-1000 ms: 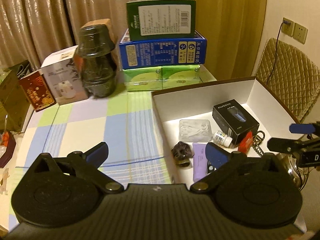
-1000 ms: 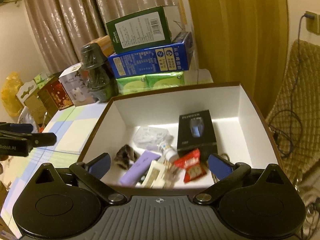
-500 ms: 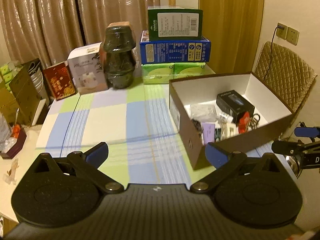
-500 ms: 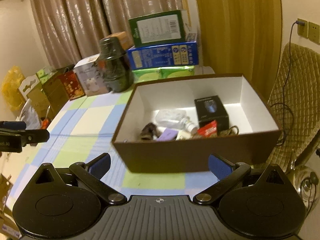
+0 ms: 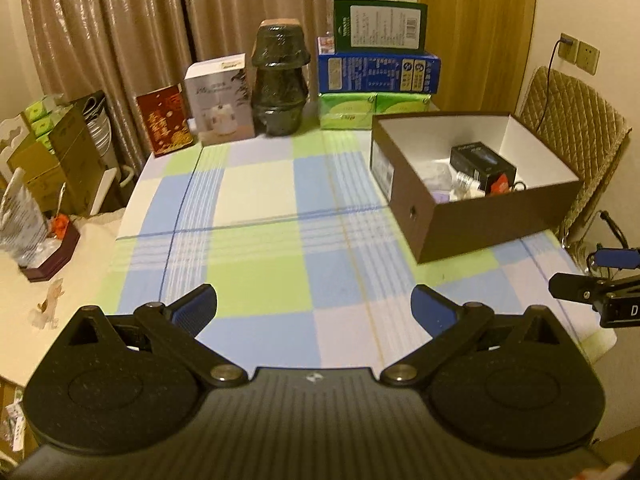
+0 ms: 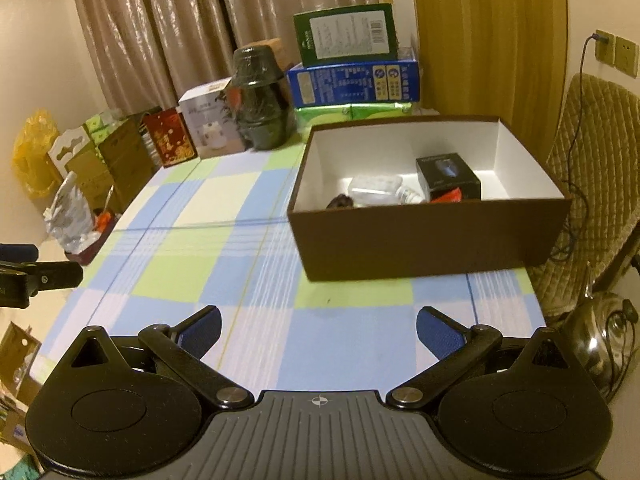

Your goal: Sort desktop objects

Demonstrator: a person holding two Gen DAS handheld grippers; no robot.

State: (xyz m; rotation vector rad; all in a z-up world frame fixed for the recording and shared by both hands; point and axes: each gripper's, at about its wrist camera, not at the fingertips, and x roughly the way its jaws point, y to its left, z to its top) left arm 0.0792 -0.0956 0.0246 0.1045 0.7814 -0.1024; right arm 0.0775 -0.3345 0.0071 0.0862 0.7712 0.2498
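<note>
A brown cardboard box stands on the right of the checked tablecloth. It holds a black carton, a clear plastic case, a small white bottle, a red packet and a dark lump. My left gripper is open and empty over the table's near edge. My right gripper is open and empty, in front of the box; it also shows in the left wrist view.
At the table's back stand a dark stacked pot, a white carton, a red box and stacked green and blue cartons. A quilted chair is right of the table. Boxes and bags crowd the left side.
Both grippers have pulled back and up from over the box toward the table's near edge. The box now looks smaller and farther. Both stayed open and empty.
</note>
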